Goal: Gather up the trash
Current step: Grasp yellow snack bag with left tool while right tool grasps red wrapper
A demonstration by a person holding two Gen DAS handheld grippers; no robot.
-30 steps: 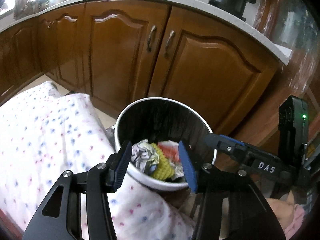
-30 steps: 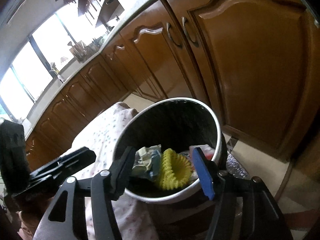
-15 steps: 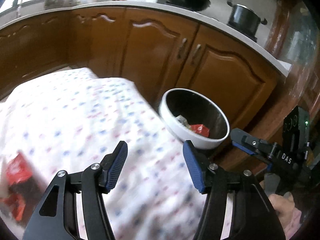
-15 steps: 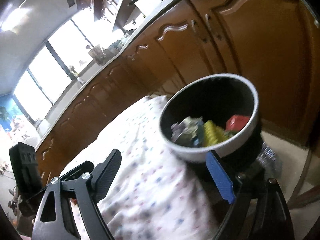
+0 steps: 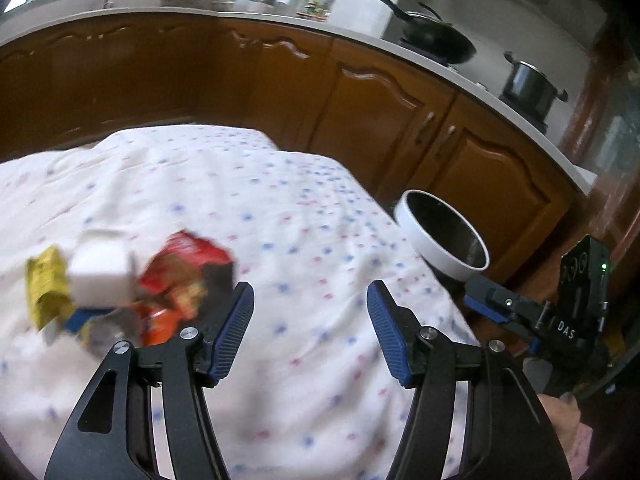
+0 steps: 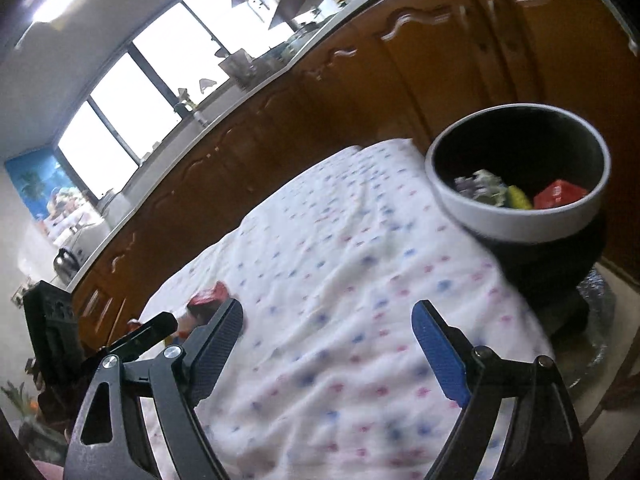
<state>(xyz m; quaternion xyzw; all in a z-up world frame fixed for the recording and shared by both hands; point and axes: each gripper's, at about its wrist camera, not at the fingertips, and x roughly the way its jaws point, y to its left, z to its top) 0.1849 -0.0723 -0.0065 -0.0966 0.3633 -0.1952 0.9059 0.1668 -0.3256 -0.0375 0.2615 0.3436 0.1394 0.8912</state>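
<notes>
Two empty tools: the left tool (image 5: 310,328), jaws half apart and just opening, should swing to the blurred red, white and yellow wrappers (image 5: 132,292) on the dotted-cloth table (image 5: 280,208), while the wide-open right tool (image 6: 326,340) waits beside the white-rimmed black bin (image 6: 516,222).

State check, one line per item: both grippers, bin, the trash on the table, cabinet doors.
left gripper: open, empty
right gripper: open, empty
trash bin: uncovered, upright, some trash inside
trash pile: on the tablecloth, uncollected, blurred
cabinet doors: closed
</notes>
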